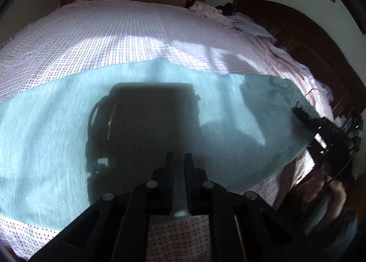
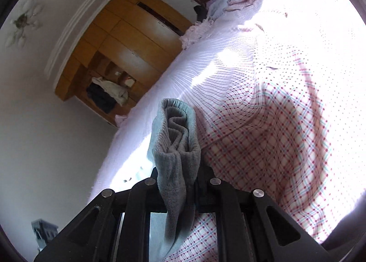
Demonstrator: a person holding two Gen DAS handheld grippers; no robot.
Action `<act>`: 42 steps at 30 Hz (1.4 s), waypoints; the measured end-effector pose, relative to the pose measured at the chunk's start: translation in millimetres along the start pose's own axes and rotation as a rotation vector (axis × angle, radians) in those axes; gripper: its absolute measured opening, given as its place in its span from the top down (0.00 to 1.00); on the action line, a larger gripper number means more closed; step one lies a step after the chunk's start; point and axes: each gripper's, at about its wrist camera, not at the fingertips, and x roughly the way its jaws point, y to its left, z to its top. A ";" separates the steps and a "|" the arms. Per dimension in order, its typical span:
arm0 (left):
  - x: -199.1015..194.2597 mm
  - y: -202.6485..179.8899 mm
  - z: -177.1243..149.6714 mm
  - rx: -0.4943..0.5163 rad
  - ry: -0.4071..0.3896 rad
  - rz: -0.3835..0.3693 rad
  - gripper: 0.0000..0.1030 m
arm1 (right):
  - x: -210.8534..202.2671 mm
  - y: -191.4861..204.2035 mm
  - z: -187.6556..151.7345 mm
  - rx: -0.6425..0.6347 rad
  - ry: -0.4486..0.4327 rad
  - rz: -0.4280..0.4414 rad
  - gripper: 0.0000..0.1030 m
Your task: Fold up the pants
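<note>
Teal pants spread flat across a checked bed

The bed (image 1: 128, 23) carries the pants (image 1: 57, 124); the left gripper (image 1: 178, 168) is clamped on their near edge, and the right gripper (image 2: 177, 170) grasps the bunched elastic waistband (image 2: 176, 122).

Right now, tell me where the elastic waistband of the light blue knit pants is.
The elastic waistband is bunched in the right gripper, lifted above the checked pink bedsheet; in the left wrist view it lies at the far right by the dark wooden headboard.

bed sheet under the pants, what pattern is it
White with a pink and teal check, dotted in red; the bed sheet shows best from the right wrist.
</note>
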 end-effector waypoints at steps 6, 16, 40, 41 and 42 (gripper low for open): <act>13.7 2.8 -8.9 -0.015 0.026 -0.008 0.92 | 4.7 12.1 -1.8 0.007 0.045 -0.079 0.91; 11.9 8.7 -4.2 -0.055 0.039 -0.061 0.92 | -1.0 87.9 -27.5 -0.561 -0.029 -0.451 0.91; -24.8 44.7 1.6 -0.129 -0.010 -0.121 0.92 | -25.6 202.4 -101.8 -1.003 -0.294 -0.348 0.91; -28.1 49.8 1.6 -0.137 -0.017 -0.121 0.92 | -23.3 204.3 -106.5 -1.015 -0.289 -0.344 0.91; -28.9 53.7 3.0 -0.140 -0.025 -0.120 0.92 | -21.9 206.4 -110.3 -1.026 -0.282 -0.336 0.91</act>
